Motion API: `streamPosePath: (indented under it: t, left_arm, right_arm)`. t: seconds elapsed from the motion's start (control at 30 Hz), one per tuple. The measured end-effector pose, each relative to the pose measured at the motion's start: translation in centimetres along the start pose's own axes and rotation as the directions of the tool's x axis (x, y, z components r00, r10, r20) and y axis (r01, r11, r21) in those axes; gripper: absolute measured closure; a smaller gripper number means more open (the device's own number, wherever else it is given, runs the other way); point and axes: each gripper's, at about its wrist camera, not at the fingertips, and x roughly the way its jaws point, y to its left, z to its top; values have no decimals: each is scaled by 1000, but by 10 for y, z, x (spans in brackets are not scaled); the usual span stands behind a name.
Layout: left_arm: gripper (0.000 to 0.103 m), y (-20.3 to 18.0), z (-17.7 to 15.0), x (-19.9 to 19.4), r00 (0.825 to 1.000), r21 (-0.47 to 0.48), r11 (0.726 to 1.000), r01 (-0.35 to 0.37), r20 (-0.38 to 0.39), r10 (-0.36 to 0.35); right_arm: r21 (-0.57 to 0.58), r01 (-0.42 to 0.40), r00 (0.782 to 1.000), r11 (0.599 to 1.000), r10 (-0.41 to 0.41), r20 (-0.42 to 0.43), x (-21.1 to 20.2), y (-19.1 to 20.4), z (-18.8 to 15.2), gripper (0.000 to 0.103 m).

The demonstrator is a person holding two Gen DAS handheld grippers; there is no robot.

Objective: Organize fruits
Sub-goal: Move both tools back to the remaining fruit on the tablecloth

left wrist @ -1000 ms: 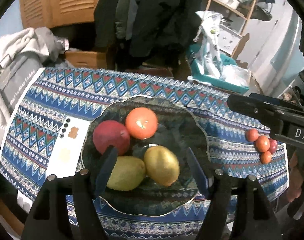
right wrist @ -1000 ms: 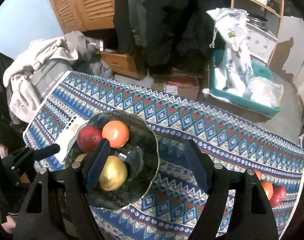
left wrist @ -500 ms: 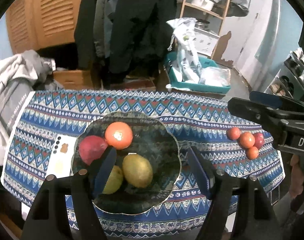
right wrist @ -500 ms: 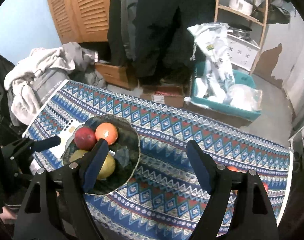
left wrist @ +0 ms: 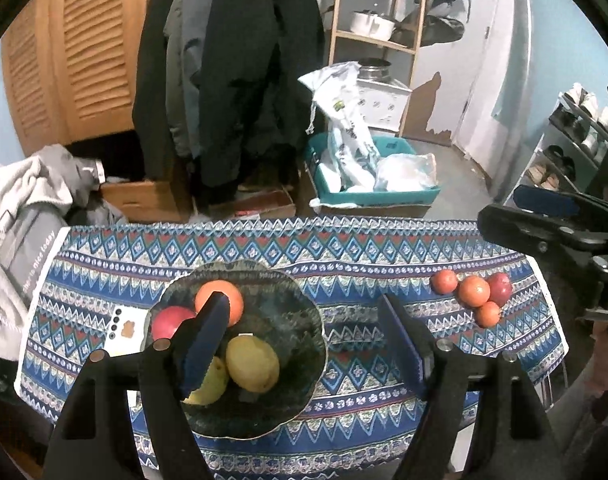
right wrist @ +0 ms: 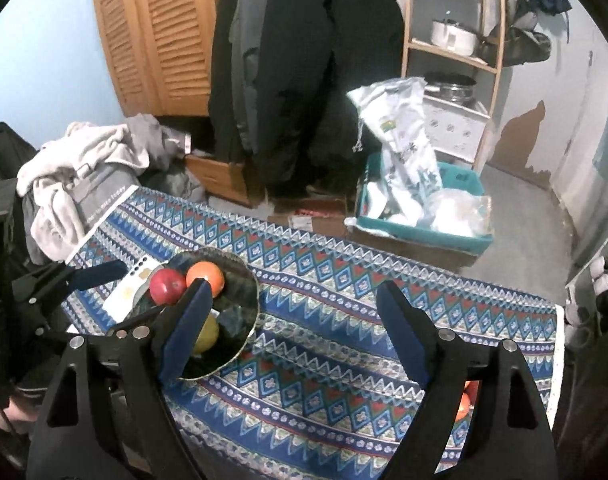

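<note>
A dark glass bowl point(left wrist: 299, 320) on the patterned tablecloth holds an orange point(left wrist: 229, 300), a red apple point(left wrist: 169, 320), a yellow lemon point(left wrist: 251, 362) and a yellow-green fruit point(left wrist: 209, 384). Several small red and orange fruits point(left wrist: 474, 292) lie in a cluster near the table's right end. My left gripper point(left wrist: 304, 340) is open and empty, raised above the bowl. My right gripper point(right wrist: 291, 328) is open and empty, high over the table's middle. The bowl point(right wrist: 243, 308) also shows at left in the right wrist view. The right gripper's fingers point(left wrist: 544, 220) show at the left wrist view's right edge.
A white phone point(left wrist: 125, 330) lies left of the bowl. Clothes point(left wrist: 31, 192) are piled past the table's left end. Behind the table stand a teal bin with bags point(left wrist: 368, 176), cardboard boxes point(left wrist: 143, 196), hanging coats and a wooden shelf.
Both grippers have risen and pulled back from the table, so bowl and fruits look smaller and more of the room shows. Both stay open and empty.
</note>
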Motion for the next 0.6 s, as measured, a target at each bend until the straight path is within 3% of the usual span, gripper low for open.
streamPosePath:
  t: [0.6]
  left_arm:
    - [22, -62, 11, -8, 999, 107, 994, 36, 25, -39]
  right_arm:
    - [46, 116, 991, 992, -119, 67, -52, -68, -24, 17]
